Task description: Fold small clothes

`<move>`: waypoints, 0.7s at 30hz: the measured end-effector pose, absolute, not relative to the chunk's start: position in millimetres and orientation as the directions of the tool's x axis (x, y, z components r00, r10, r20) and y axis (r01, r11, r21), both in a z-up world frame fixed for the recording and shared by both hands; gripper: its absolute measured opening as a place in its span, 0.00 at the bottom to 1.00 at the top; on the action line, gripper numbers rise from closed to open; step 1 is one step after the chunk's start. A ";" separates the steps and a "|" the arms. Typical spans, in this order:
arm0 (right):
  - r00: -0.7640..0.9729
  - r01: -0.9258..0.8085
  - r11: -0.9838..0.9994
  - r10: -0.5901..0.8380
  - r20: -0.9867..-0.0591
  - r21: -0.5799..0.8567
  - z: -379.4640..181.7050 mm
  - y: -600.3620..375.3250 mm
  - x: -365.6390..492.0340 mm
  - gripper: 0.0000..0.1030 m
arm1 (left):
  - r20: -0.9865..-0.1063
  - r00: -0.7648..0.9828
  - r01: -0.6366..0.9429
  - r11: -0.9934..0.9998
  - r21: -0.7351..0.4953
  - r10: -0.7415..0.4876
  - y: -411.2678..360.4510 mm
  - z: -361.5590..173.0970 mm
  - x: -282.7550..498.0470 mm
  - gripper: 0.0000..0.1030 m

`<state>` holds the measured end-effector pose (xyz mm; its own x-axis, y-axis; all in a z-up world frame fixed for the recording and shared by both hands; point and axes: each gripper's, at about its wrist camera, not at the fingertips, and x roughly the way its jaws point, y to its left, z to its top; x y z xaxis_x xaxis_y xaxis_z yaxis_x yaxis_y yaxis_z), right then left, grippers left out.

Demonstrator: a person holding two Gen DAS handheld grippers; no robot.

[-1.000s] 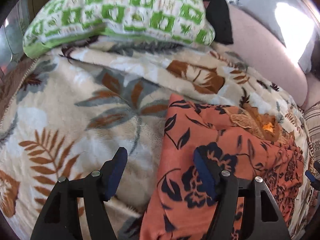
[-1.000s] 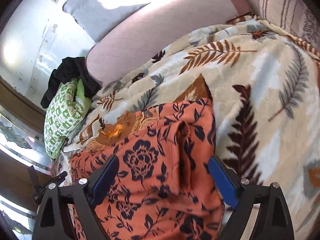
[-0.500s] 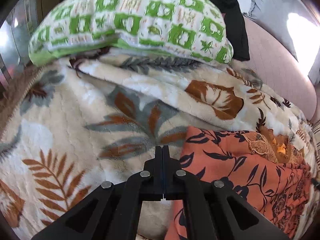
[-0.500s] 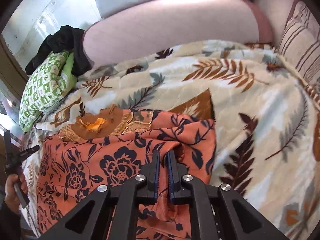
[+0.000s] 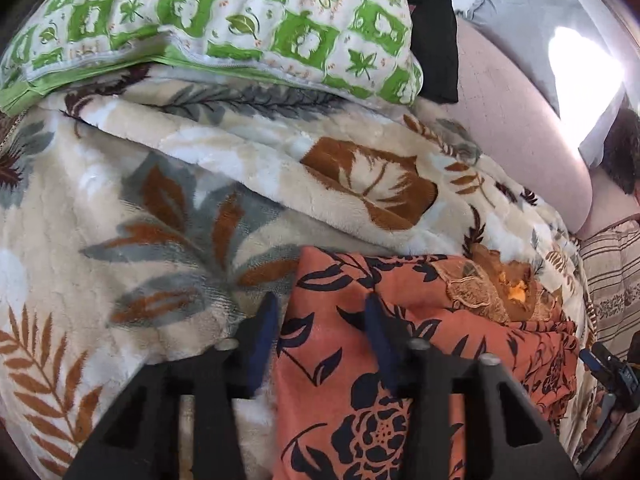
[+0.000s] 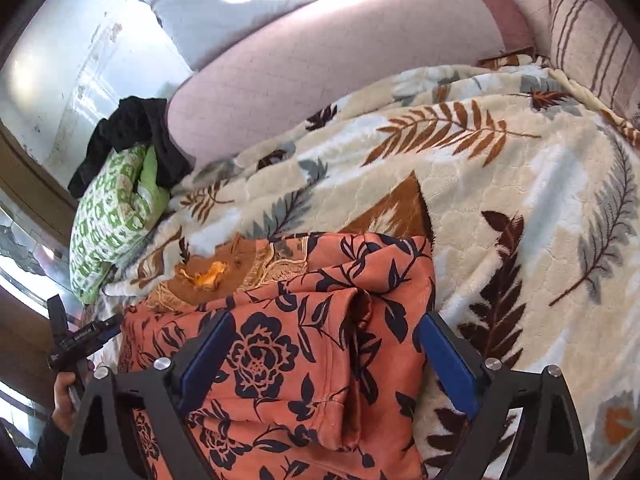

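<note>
An orange-red garment [image 5: 420,320] with a dark floral print and a brown embroidered neck [image 5: 492,288] lies spread on the leaf-print blanket [image 5: 120,208]. My left gripper [image 5: 320,336] hovers over its left edge. Its jaws are opening and the edge lies loose between the blue pads. In the right wrist view the garment [image 6: 280,352] fills the foreground, with a raised fold [image 6: 360,320] along its right side. My right gripper [image 6: 326,360] straddles that fold. Its jaws are opening wide and do not press the cloth.
A green-and-white pillow [image 5: 224,20] and a black cloth [image 5: 432,40] lie at the blanket's far end. A pink padded back [image 6: 340,64], a grey pillow [image 6: 200,12] and a striped cushion [image 6: 592,40] border it. A hand [image 6: 64,396] holds the left gripper at the right wrist view's left edge.
Both grippers stood open a second ago, were shut half a second ago, and now stand apart again. The right one has let go of the fold. The left one has shifted onto the garment's edge.
</note>
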<state>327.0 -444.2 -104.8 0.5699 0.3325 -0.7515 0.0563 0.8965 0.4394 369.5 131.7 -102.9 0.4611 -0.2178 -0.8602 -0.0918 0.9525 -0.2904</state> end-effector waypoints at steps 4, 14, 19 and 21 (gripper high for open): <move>0.505 0.038 0.924 0.310 -0.805 0.380 -119.7 -426.8 341.3 0.42 | -0.879 0.437 -0.117 0.957 -0.265 -0.190 130.1 -109.2 373.6 0.08; 0.531 0.012 0.980 0.163 -0.832 0.200 -115.9 -414.7 323.4 0.04 | -0.860 0.501 -0.146 0.969 -0.199 -0.101 130.7 -109.3 372.9 0.07; 0.528 0.074 0.939 0.249 -0.812 0.337 -121.1 -439.3 316.2 0.05 | -0.817 0.571 -0.128 0.973 -0.191 -0.086 135.1 -83.0 359.8 0.12; 0.555 0.082 0.941 0.231 -0.799 0.328 -104.9 -442.6 312.1 0.06 | -0.802 0.588 -0.098 0.974 -0.204 -0.109 134.6 -68.6 349.6 0.12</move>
